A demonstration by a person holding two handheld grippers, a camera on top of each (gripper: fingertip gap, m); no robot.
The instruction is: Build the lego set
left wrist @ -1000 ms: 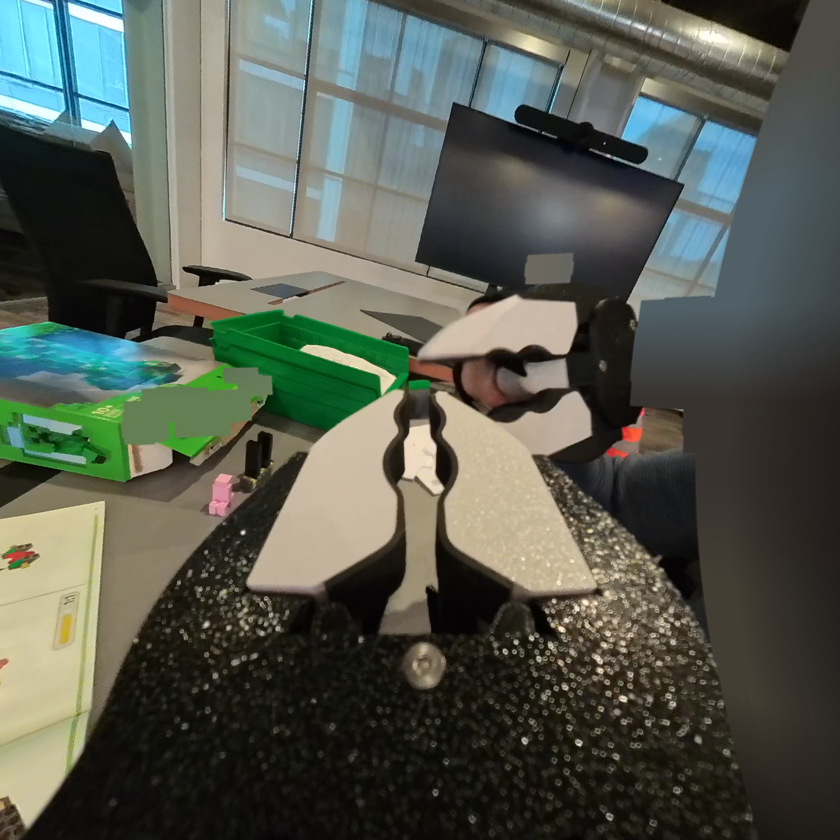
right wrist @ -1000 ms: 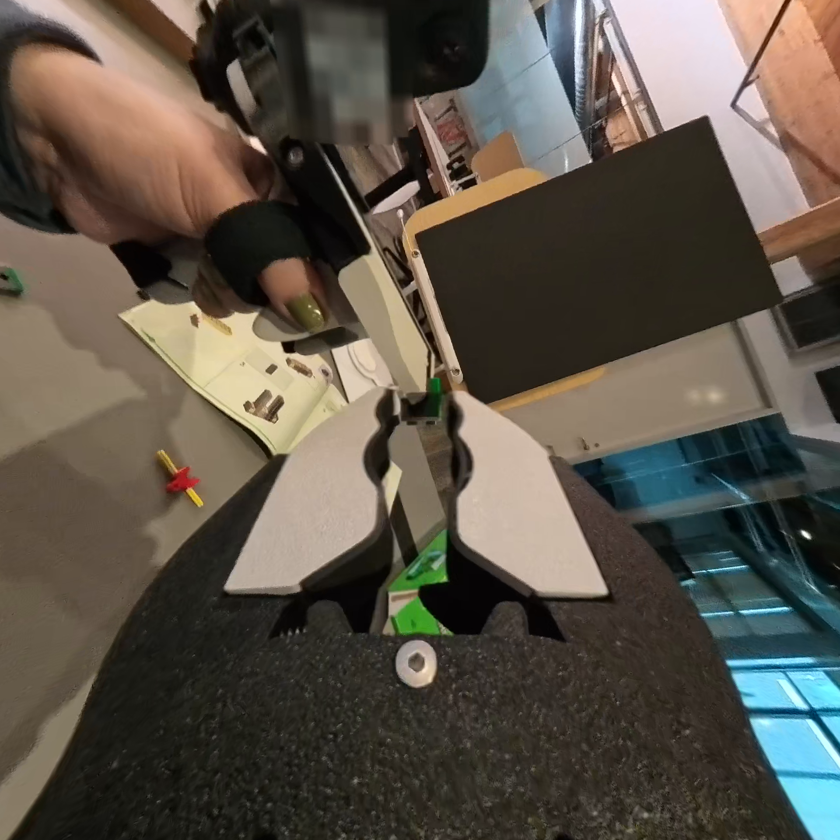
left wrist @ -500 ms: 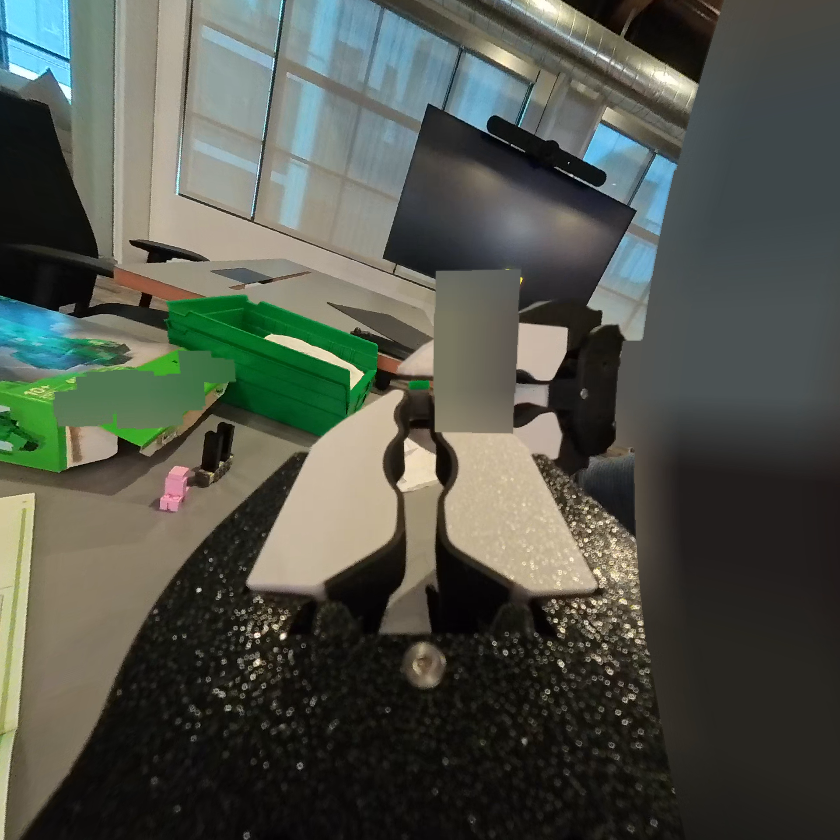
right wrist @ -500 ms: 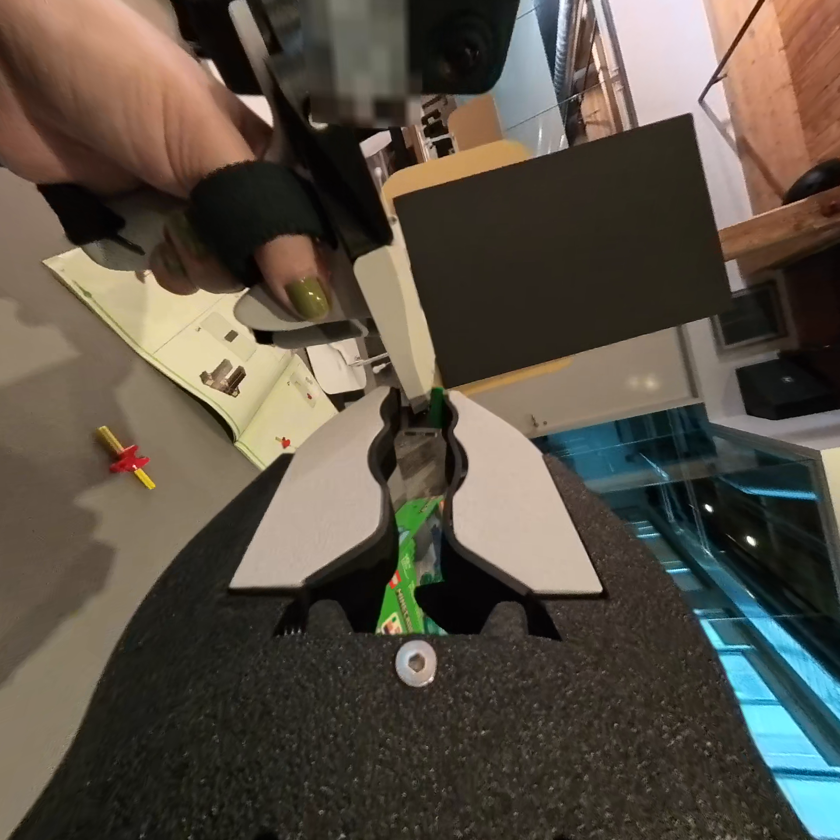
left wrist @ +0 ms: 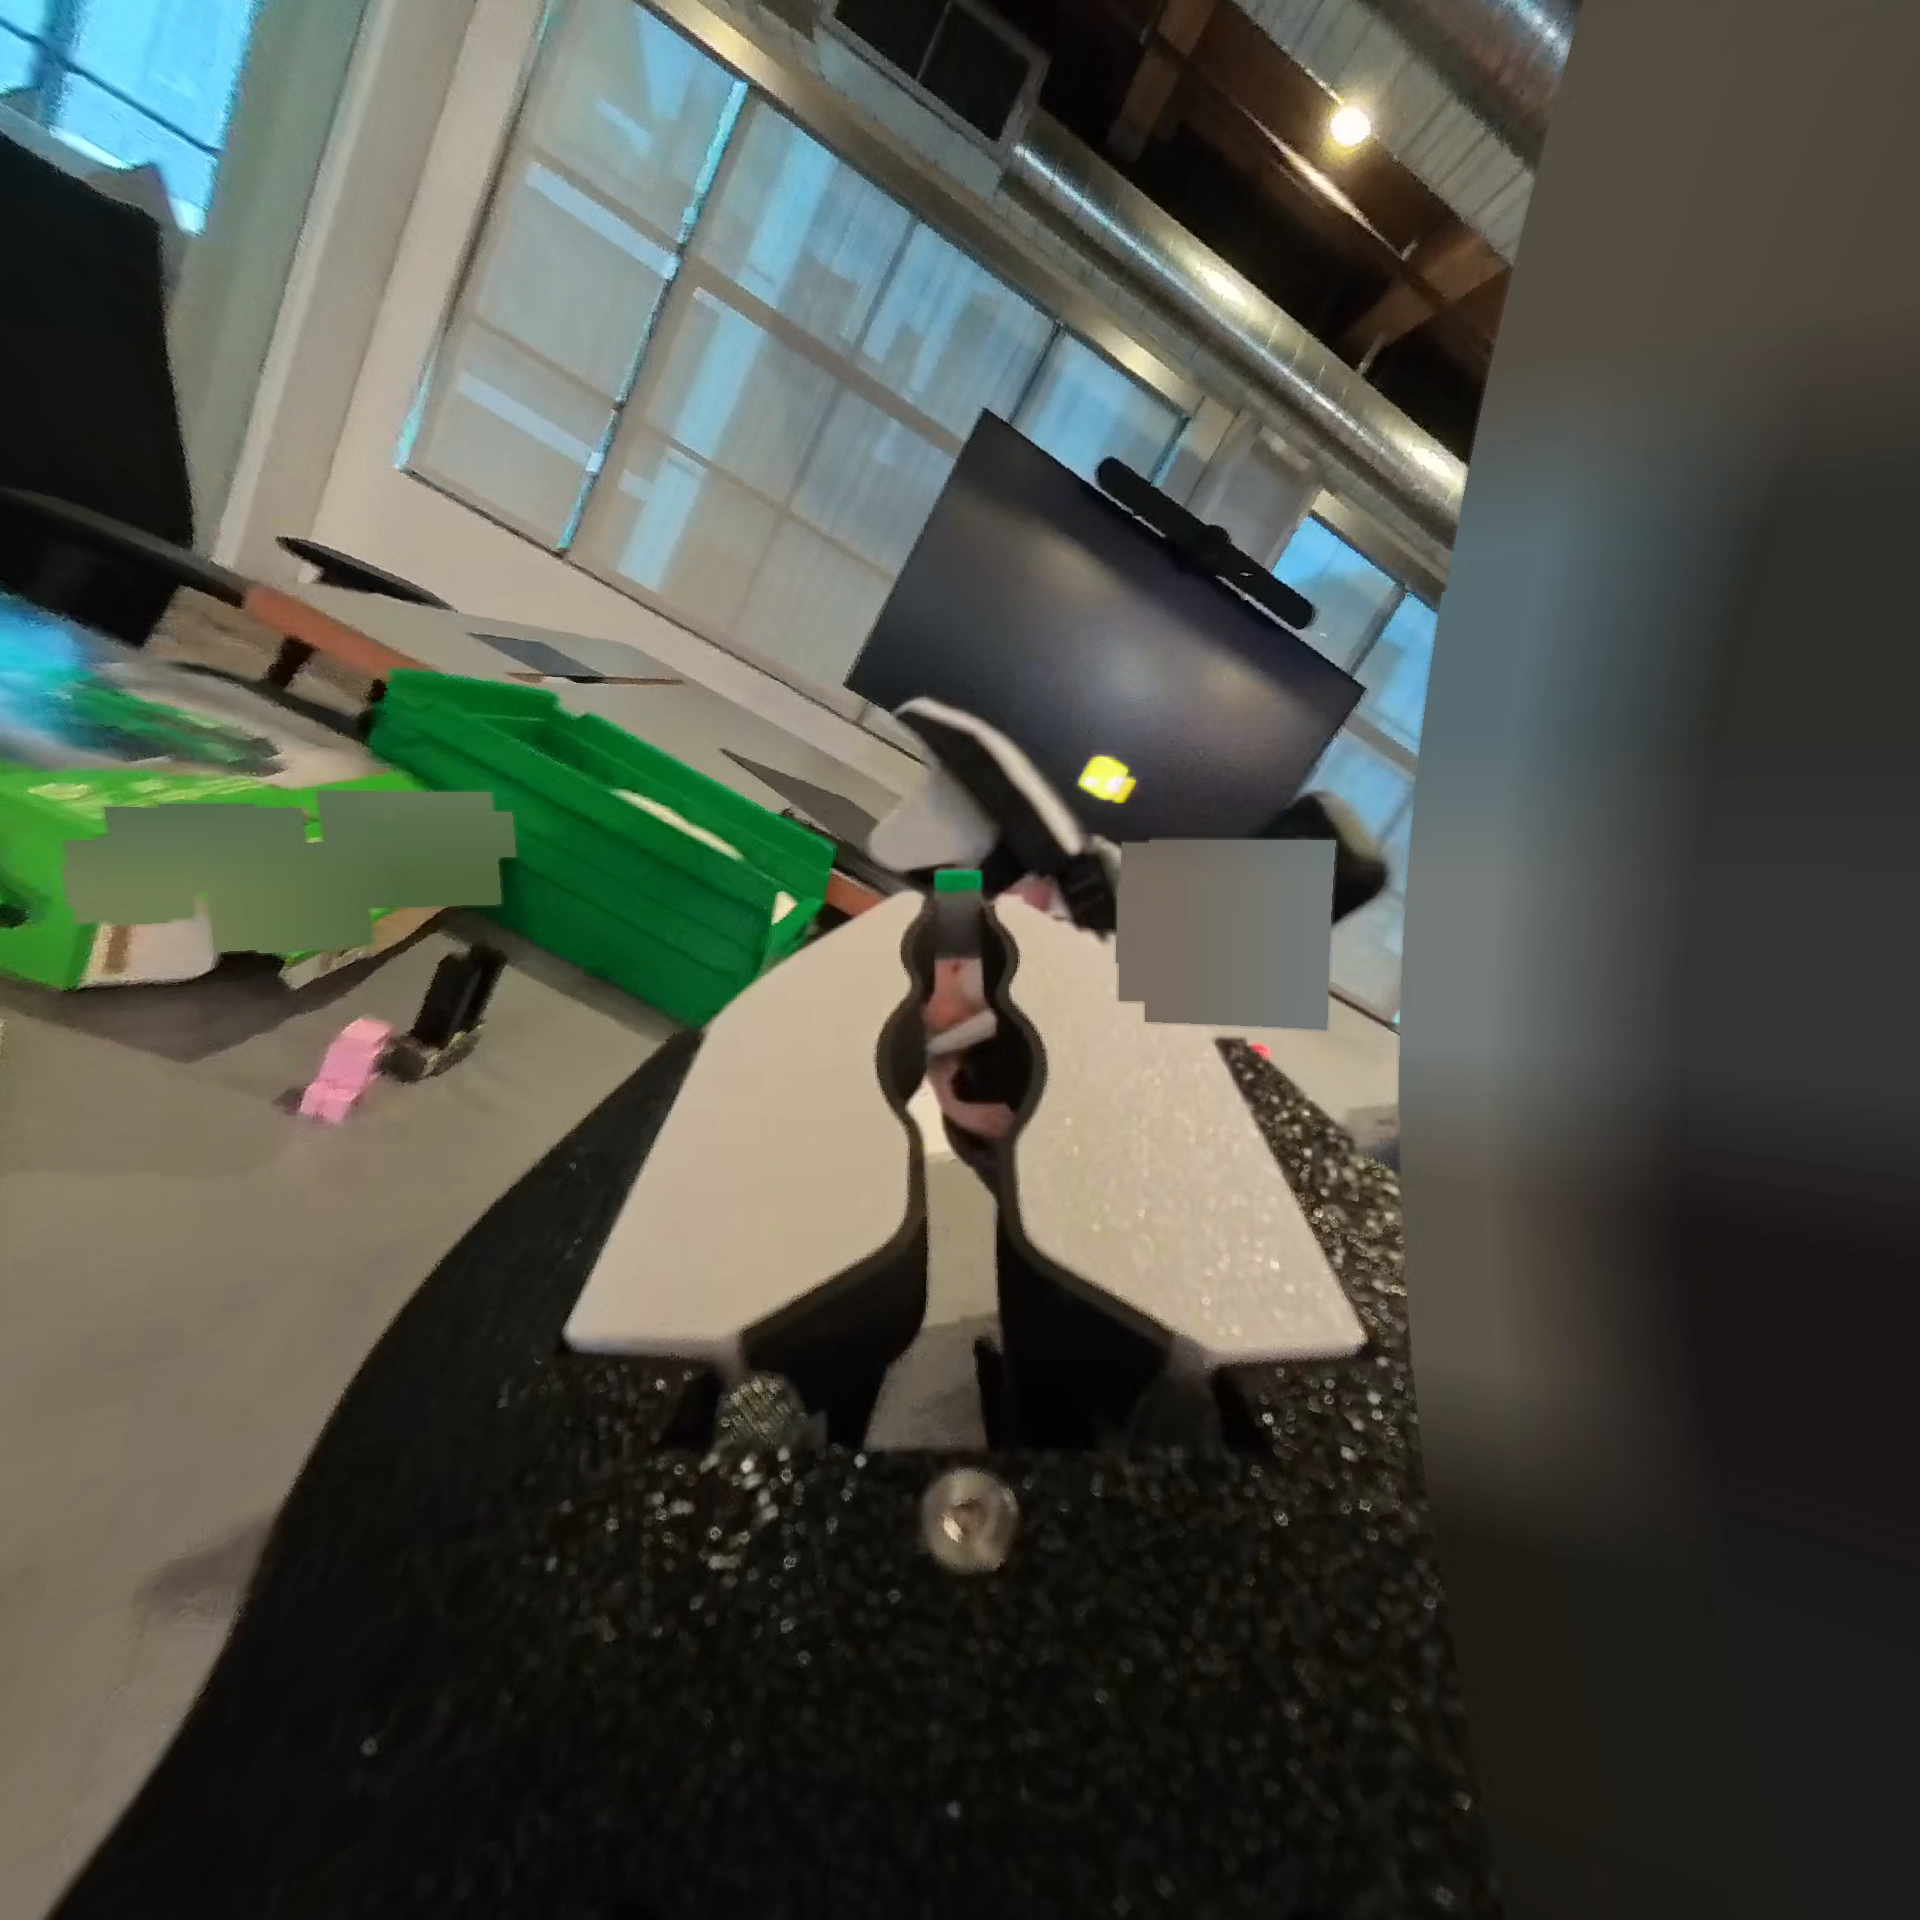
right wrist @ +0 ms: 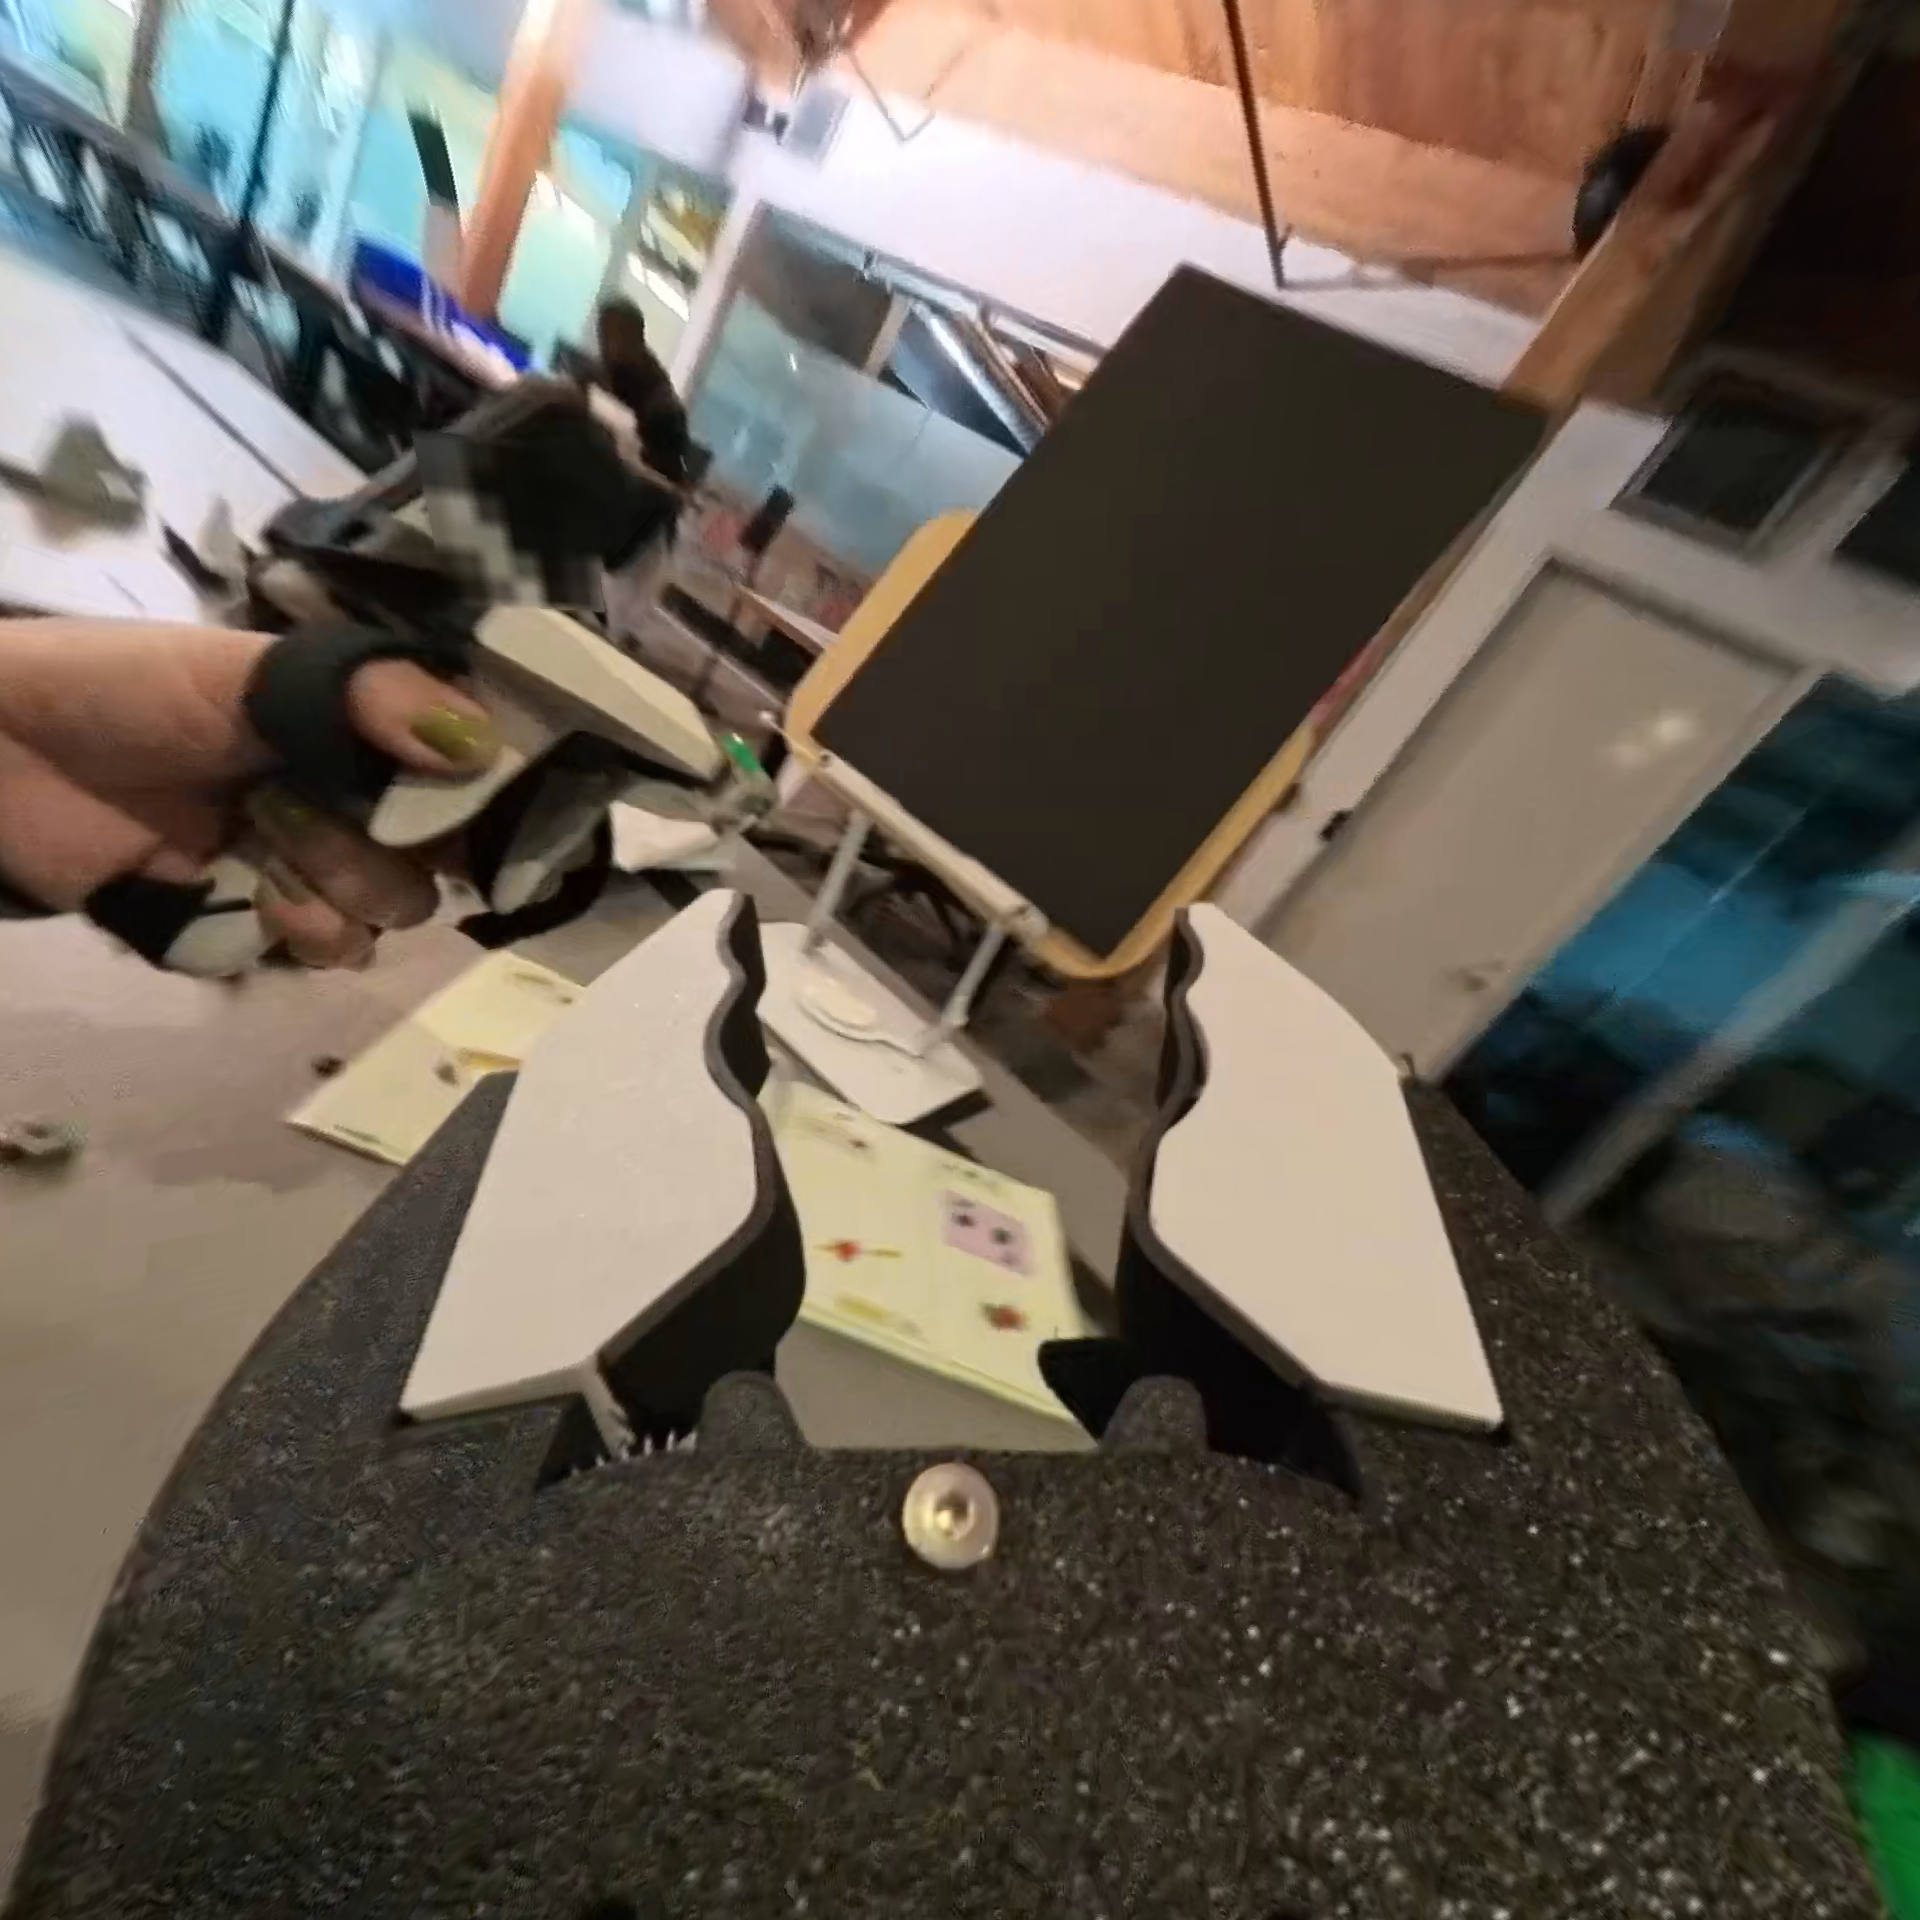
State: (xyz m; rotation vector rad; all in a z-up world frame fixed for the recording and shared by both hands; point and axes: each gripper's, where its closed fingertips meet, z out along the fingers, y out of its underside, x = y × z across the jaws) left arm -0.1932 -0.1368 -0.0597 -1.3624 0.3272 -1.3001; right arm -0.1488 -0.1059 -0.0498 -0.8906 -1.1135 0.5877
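Note:
My left gripper [left wrist: 957, 920] is shut on a small grey and green lego piece [left wrist: 957, 883], held up above the grey table [left wrist: 156, 1299]. My right gripper [right wrist: 966, 930] is wide open and empty, held apart from the piece. In the right wrist view the left gripper [right wrist: 740, 777], held by a hand [right wrist: 156, 790], shows at the upper left with the green piece [right wrist: 738, 750] at its tip. In the left wrist view the right gripper [left wrist: 987, 790] shows just behind the piece.
A pink lego figure [left wrist: 348, 1070] and a black piece [left wrist: 447, 1013] stand on the table. Stacked green bins [left wrist: 623, 831] and the green lego box [left wrist: 42, 935] lie behind them. Instruction booklets [right wrist: 925, 1236] lie open under the right gripper, before a dark screen on a stand [right wrist: 1143, 665].
My right gripper was shut on the piece together with the left; it has opened and drawn back. My left gripper still holds the piece and has tilted.

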